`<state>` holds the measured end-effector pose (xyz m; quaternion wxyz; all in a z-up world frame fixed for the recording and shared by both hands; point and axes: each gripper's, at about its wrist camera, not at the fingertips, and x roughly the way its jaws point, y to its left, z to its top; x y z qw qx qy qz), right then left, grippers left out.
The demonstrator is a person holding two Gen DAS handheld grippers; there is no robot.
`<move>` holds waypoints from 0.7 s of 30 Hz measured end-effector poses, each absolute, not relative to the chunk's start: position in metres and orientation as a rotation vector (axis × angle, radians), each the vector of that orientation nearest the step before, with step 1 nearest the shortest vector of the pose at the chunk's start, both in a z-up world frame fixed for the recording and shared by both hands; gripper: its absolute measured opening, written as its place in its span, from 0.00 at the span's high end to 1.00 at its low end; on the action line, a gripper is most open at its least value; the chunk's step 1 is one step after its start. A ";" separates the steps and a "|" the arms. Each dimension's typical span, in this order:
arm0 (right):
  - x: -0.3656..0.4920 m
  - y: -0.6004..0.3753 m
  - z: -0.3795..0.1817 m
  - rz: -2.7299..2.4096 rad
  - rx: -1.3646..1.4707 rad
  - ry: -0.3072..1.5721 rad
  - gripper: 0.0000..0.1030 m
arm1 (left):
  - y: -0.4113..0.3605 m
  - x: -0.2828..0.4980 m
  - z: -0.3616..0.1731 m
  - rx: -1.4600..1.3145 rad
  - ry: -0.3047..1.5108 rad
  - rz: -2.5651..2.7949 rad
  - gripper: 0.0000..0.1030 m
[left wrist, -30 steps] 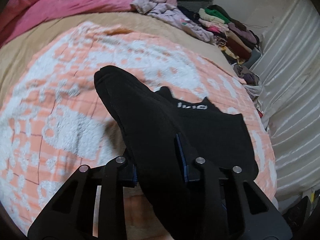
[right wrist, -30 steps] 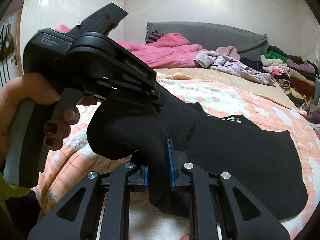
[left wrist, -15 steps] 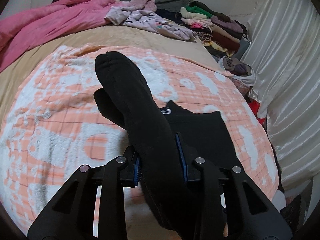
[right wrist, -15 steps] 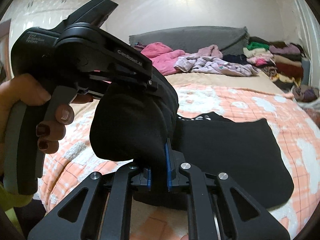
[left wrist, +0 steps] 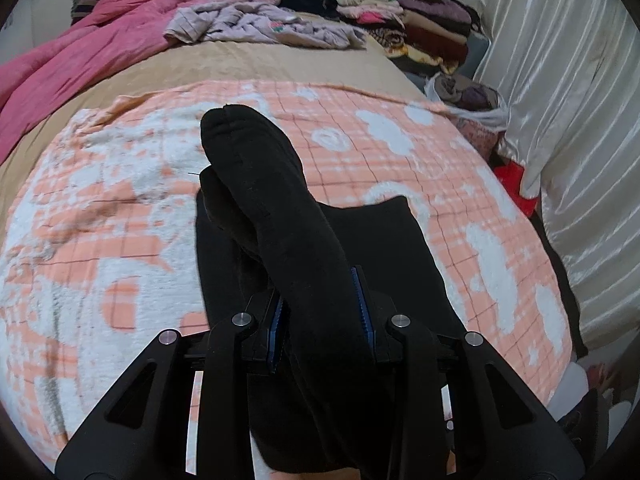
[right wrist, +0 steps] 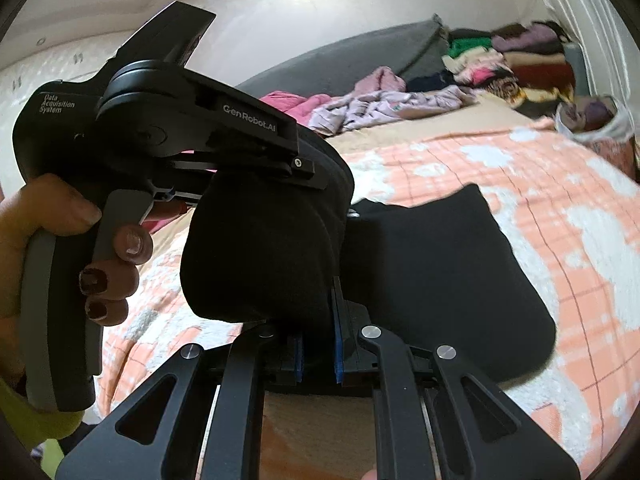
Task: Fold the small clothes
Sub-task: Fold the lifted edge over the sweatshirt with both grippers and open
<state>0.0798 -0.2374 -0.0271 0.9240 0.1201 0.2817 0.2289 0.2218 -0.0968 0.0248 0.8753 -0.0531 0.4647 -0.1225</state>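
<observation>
Black socks [left wrist: 276, 208] are bunched together and lifted over the orange-and-white blanket [left wrist: 100, 240]. My left gripper [left wrist: 320, 312] is shut on their thick middle, and the toe ends stick out beyond its blue pads. In the right wrist view my right gripper [right wrist: 318, 344] is shut on the folded lower edge of the same black socks [right wrist: 256, 264]. The left gripper's body [right wrist: 160, 132] sits just above it in a person's hand [right wrist: 108, 264]. The wide black cuff end [right wrist: 448, 280] lies flat on the blanket to the right.
A pink quilt [left wrist: 68, 52] and lilac clothes [left wrist: 260, 20] lie at the far end of the bed. Folded clothes [left wrist: 400, 16] are stacked at the back right beside a white curtain [left wrist: 560, 100]. A white bag of clothes [left wrist: 468, 96] sits at the bed's right edge.
Both grippers have carried the lifted sock end to the right, over the cuff end lying on the blanket. Both wrists have rolled, and the right jaws have drawn tighter on the fabric.
</observation>
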 end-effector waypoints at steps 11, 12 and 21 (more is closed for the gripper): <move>0.086 -0.264 -0.048 0.416 0.301 0.637 0.91 | -0.136 0.235 0.005 -0.086 1.012 -0.294 0.53; 0.087 -0.266 -0.052 0.410 0.309 0.646 0.91 | -0.134 0.235 0.004 -0.120 1.006 -0.311 0.42; 0.090 -0.302 -0.075 0.393 0.466 0.729 0.79 | -0.094 0.208 0.018 -0.174 0.903 -0.256 0.38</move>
